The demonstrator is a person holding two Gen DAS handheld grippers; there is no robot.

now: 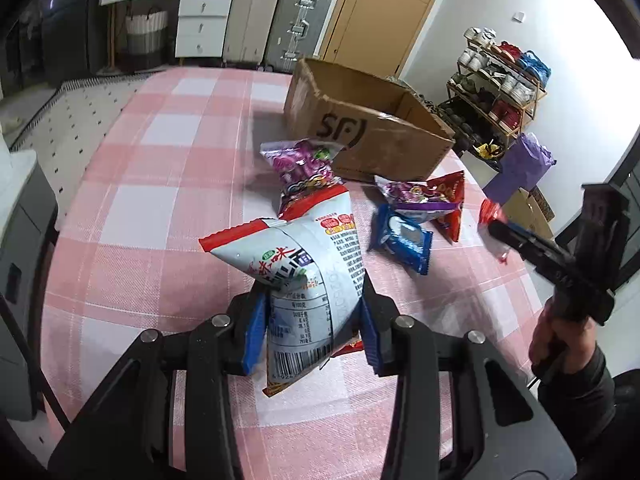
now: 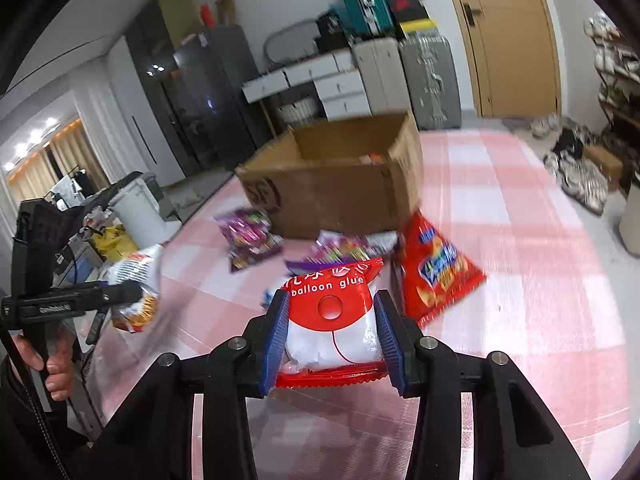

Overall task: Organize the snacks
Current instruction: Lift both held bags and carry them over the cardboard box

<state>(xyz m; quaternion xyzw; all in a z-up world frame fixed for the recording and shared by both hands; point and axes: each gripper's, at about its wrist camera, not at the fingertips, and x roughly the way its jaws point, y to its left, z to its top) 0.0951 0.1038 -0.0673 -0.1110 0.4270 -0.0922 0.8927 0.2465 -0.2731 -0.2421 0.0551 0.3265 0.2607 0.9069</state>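
While both bags hang up off the pink checked cloth (image 1: 160, 152), best to carry each one slow and level over to the open cardboard box (image 1: 372, 136) and drop it inside. Left gripper (image 1: 312, 320) pinching a puffy white and red snack bag (image 1: 304, 264), shiny and crinkly. Right gripper (image 2: 332, 332) squeezing a red and white balloon glue packet (image 2: 332, 320), smooth with a zigzag edge. More bright soft packets lying beside the stiff brown box.

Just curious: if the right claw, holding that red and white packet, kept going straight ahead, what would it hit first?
Probably the purple snack bag just beyond the packet, then the cardboard box; depth is hard to judge.
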